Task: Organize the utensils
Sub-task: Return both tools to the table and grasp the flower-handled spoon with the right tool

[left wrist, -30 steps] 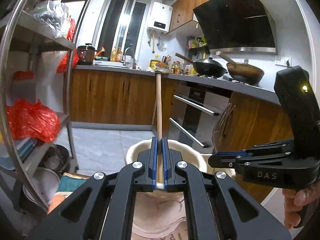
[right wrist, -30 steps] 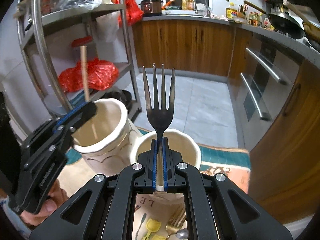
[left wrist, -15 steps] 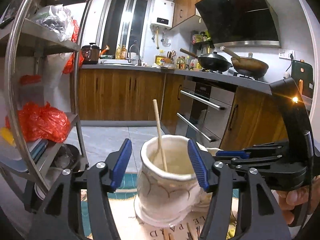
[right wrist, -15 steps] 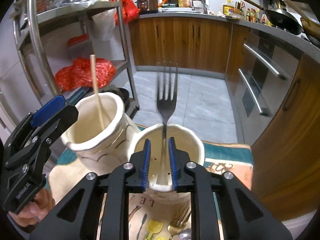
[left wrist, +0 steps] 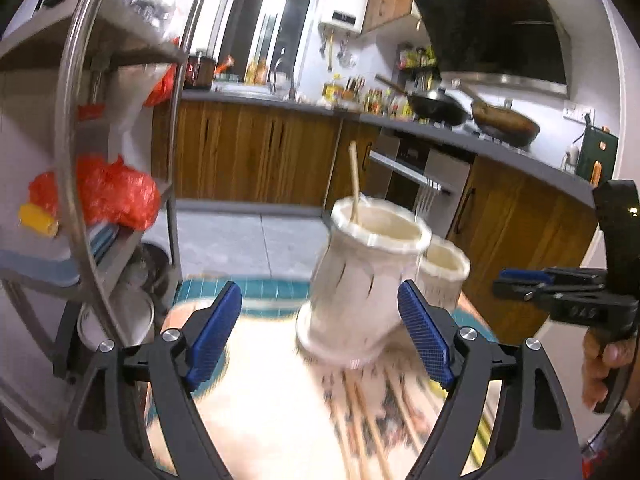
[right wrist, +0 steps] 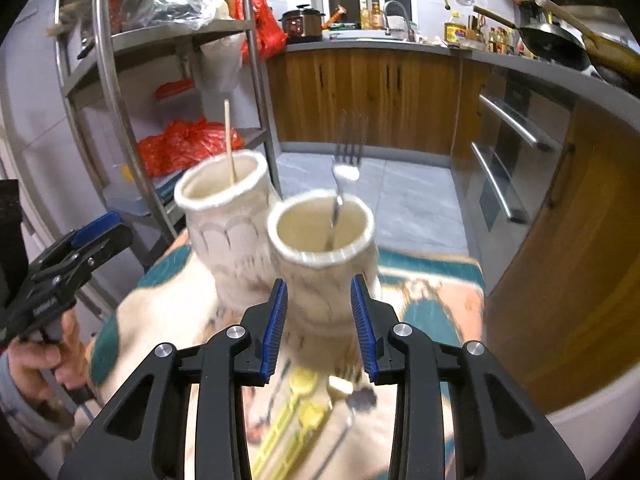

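Two cream ceramic holders stand on a patterned cloth. The taller holder (left wrist: 362, 276) holds one wooden chopstick (left wrist: 353, 182); it also shows in the right wrist view (right wrist: 228, 216) with the chopstick (right wrist: 229, 142). The shorter holder (right wrist: 326, 264) holds a metal fork (right wrist: 344, 176), tines up; it also shows in the left wrist view (left wrist: 442, 276). My left gripper (left wrist: 320, 336) is wide open and empty in front of the taller holder. My right gripper (right wrist: 319, 326) is open and empty just before the shorter holder. More chopsticks (left wrist: 360, 416) and utensils (right wrist: 304, 404) lie on the cloth.
A steel shelf rack (right wrist: 104, 80) with red bags (left wrist: 108, 192) stands at the left. Wooden cabinets (right wrist: 380, 92), an oven (right wrist: 508, 148) and a counter with woks (left wrist: 500, 120) run behind and to the right. The cloth (left wrist: 260, 400) covers the table.
Both grippers have opened and pulled back. The left let go of the chopstick, now standing in the taller holder; the right let go of the fork, now standing in the shorter holder.
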A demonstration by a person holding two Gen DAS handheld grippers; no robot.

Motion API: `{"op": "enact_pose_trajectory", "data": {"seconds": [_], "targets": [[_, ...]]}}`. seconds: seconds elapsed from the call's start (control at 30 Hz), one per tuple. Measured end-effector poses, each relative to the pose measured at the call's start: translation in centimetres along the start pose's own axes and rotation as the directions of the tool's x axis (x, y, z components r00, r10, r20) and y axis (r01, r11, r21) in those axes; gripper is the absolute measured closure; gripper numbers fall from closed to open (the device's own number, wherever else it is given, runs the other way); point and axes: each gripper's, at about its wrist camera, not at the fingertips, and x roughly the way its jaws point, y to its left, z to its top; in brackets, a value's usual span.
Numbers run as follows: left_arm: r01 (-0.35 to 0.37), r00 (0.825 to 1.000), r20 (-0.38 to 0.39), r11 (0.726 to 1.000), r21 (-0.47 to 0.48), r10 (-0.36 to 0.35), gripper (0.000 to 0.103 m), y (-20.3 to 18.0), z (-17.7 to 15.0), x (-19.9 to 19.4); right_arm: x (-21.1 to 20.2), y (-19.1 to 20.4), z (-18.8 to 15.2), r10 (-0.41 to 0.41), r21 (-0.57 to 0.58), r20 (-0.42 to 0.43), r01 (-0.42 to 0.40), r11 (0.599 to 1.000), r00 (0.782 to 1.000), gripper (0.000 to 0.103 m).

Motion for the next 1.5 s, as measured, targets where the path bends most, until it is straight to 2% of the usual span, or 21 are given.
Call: {"op": "enact_pose_trajectory", "data": {"seconds": [0.2, 0.33, 0.57, 0.87, 1.07, 1.27, 1.5], "targets": [[-0.012, 0.996, -0.087, 1.000, -0.010, 0.011, 0.028, 1.3, -3.2, -0.2, -0.6, -2.1, -4.1, -0.025, 0.029, -0.053, 0.027, 0.999, 0.998, 0.068], [-0.009, 0.988, -0.157, 1.000, 0.001, 0.009, 0.035, 1.6, -5.3, 0.3, -0.4, -3.2, -6.4, -0.037, 0.041, -0.095, 0.041, 0.998, 0.995, 0.068], [0.005, 0.971, -0.241, 1.000, 0.011, -0.002, 0.038, 1.6, -8.1, 1.0, 0.8, -3.2, -9.7, -0.024, 0.042, -0.169, 0.031, 0.999, 0.985, 0.069], [0.030, 0.958, -0.287, 0.995, 0.094, -0.002, 0.041, -0.3, -9.3, 1.4, 3.1, -1.4, -10.8, 0.017, 0.049, -0.219, -0.007, 0.999, 0.976, 0.072], [0.031, 0.946, -0.322, 0.984, 0.175, 0.028, 0.046, -1.8, -9.7, 2.0, 3.6, -0.6, -10.8, -0.039, -0.019, -0.231, 0.035, 0.999, 0.972, 0.080], [0.013, 0.937, -0.343, 0.972, 0.233, 0.070, 0.049, -2.5, -10.2, 2.6, 3.2, -0.8, -11.1, -0.038, -0.068, -0.246, 0.022, 0.997, 0.969, 0.090], [0.006, 0.928, -0.362, 0.967, 0.255, 0.089, 0.049, -2.5, -9.9, 2.7, 3.2, -1.0, -10.6, -0.049, -0.133, -0.306, 0.008, 0.991, 0.951, 0.093]]}}
